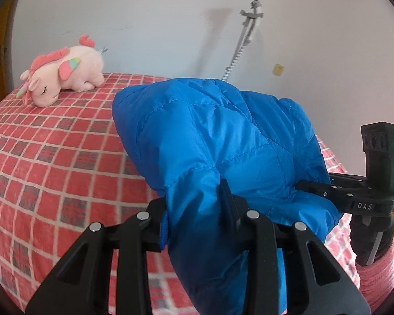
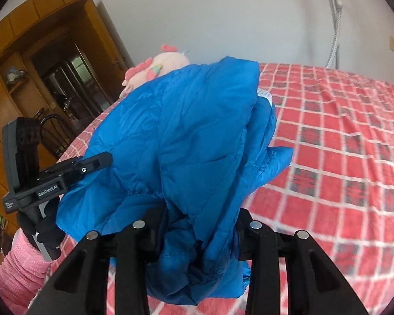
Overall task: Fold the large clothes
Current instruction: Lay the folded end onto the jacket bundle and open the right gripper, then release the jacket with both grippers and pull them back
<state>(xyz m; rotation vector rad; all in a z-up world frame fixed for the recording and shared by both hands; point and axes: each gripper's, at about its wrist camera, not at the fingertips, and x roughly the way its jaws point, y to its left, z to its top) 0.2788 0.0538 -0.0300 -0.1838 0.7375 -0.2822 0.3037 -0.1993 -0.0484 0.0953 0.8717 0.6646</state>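
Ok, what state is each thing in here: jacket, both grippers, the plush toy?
Jacket: bunched, lifted off the bed, gripped at two spots.
Left gripper: shut on jacket.
Right gripper: shut on jacket.
Plush toy: lying on the bed, untouched.

Blue jacket (image 1: 223,131) – quilted, slightly glossy synthetic cloth, stitched in puffy panels. Under it, red checked bedcover (image 1: 52,157) of matt woven cloth. At the bedcover's far edge, pink plush toy (image 1: 63,76) – soft, fuzzy. Left gripper (image 1: 197,204) of matt black plastic with shiny metal pins. Beyond the bedcover, glossy varnished wooden cabinet (image 2: 26,52).
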